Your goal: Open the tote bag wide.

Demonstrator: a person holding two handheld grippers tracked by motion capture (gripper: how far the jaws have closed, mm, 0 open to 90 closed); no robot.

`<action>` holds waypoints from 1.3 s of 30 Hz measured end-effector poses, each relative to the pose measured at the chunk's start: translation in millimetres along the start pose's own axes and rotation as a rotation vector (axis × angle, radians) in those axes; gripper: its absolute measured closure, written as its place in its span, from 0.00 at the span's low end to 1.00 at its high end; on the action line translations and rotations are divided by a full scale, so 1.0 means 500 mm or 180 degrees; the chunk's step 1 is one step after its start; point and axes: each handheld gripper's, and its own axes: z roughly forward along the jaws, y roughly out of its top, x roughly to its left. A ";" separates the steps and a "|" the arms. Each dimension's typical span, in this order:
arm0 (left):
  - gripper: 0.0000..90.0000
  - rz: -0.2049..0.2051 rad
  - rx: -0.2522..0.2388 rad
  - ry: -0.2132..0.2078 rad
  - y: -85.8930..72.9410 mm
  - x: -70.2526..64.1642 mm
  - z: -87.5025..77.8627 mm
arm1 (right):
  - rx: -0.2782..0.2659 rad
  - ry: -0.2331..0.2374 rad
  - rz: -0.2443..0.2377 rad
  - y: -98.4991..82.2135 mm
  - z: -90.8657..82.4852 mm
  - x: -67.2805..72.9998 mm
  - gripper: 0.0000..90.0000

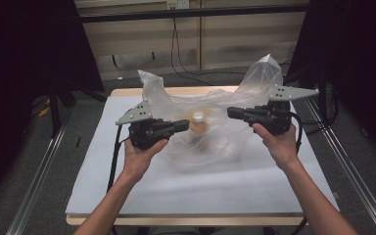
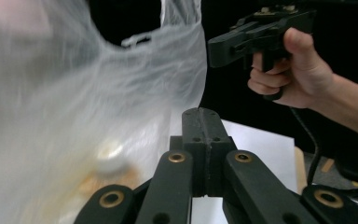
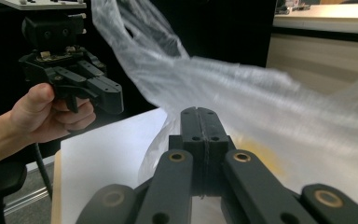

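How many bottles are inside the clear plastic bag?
1. A white-capped bottle of amber liquid stands inside the plastic bag, between the left gripper and right gripper. Crumpled film could hide more.

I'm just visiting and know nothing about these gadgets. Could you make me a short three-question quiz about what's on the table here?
1. True or false: the plastic bag is see-through.
2. What sits inside the bag? A) a small bottle with a white cap B) a pair of scissors C) a folded towel
3. How do the jaws of the left gripper and the right gripper stand: spread apart or closed together?

Key:
1. True; the bottle shows through it.
2. A.
3. Closed together, in both gripper views; whether a fold of bag is pinched between them cannot be told.
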 end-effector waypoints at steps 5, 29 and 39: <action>1.00 0.0032 -0.0086 -0.0010 0.024 0.006 0.011 | -0.0035 -0.0070 -0.0017 0.036 0.006 -0.016 1.00; 1.00 -0.0061 -0.0003 0.0173 0.041 0.071 0.027 | 0.0326 -0.0233 0.0107 0.038 0.096 -0.063 1.00; 1.00 -0.0051 -0.0045 0.0152 0.061 0.064 0.062 | 0.0523 -0.0166 0.0136 -0.007 0.141 -0.060 1.00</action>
